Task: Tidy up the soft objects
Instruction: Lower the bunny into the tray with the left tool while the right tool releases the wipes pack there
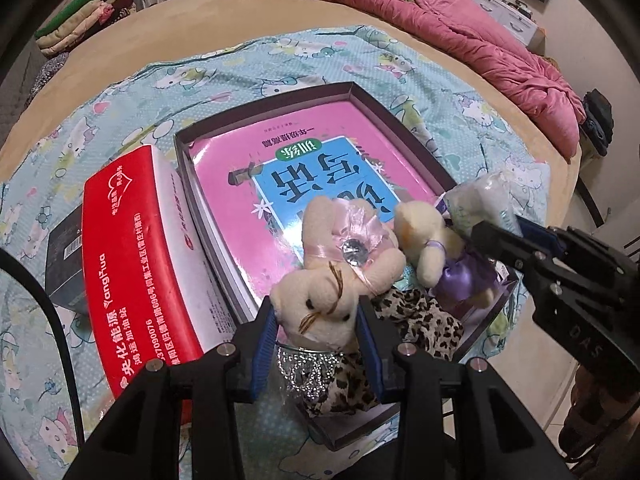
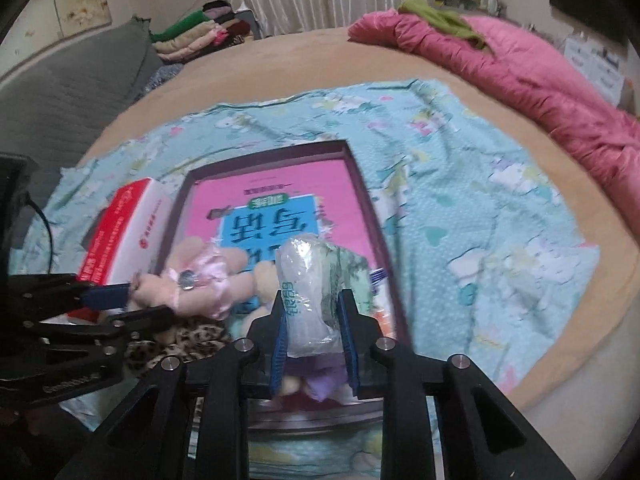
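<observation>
A: The left tool (image 1: 316, 320) clamps the cream bear's (image 1: 320, 300) head over the box (image 1: 224, 248); the right tool (image 2: 314, 320) brackets the plastic packet (image 2: 306, 300).

B: The packet could slip out early, since that grip looks loose.

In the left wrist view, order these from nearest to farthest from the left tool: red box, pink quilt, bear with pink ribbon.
1. Bear with pink ribbon, between the left tool fingers.
2. Red box, just left.
3. Pink quilt, far back, right.
</observation>
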Demonstrator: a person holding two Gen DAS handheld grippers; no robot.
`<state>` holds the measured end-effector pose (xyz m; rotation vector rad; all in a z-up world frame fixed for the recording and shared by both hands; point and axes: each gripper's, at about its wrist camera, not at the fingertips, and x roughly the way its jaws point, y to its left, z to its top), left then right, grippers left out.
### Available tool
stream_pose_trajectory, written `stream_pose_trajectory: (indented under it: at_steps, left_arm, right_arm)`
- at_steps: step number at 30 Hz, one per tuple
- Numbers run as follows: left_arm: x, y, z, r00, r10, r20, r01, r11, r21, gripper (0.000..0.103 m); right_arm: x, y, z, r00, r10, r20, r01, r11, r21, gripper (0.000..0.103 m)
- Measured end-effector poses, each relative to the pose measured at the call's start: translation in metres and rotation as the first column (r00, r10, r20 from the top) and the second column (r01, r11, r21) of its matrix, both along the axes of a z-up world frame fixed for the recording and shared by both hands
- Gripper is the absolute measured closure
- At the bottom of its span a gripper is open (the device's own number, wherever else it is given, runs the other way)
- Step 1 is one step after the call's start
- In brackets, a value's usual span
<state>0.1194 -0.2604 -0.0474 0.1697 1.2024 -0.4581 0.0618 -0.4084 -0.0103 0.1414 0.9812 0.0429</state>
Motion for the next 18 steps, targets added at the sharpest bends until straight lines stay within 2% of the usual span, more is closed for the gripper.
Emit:
stream_pose_trajectory:
  at_steps: [2, 4, 8, 11, 13, 18]
  left_arm:
    - [0.001, 0.000, -0.001, 1.000, 0.002, -0.005, -0.002, 1.000, -0.003, 0.064]
    - [0.001, 0.000, -0.002, 1.000, 0.003, -0.009, -0.003, 1.000, -0.005, 0.064]
    - [0.001, 0.001, -0.003, 1.000, 0.005, -0.012, -0.005, 1.000, -0.003, 0.063]
    - [0.001, 0.002, -0.005, 1.000, 0.005, -0.019, -0.005, 1.000, -0.007, 0.063]
    - [0.001, 0.001, -0.006, 1.000, 0.002, -0.018, -0.002, 1.000, -0.009, 0.063]
    - [0.002, 0.001, -0.009, 0.999, 0.004, -0.032, -0.004, 1.000, -0.021, 0.061]
  right_arm:
    - [0.001, 0.000, -0.002, 1.000, 0.002, -0.006, -0.001, 0.999, 0.036, 0.068]
    - [0.002, -0.001, -0.008, 0.999, 0.001, -0.035, 0.002, 0.997, 0.078, 0.057]
    - [0.001, -0.008, -0.014, 0.999, -0.024, -0.043, 0.030, 0.987, 0.157, 0.054]
    - [0.001, -0.010, -0.014, 0.999, -0.029, -0.044, 0.037, 0.978, 0.204, 0.047]
    - [0.001, -0.010, -0.014, 0.999, -0.029, -0.040, 0.037, 0.974, 0.224, 0.042]
    - [0.000, -0.011, -0.014, 0.998, -0.033, -0.047, 0.043, 0.970, 0.240, 0.038]
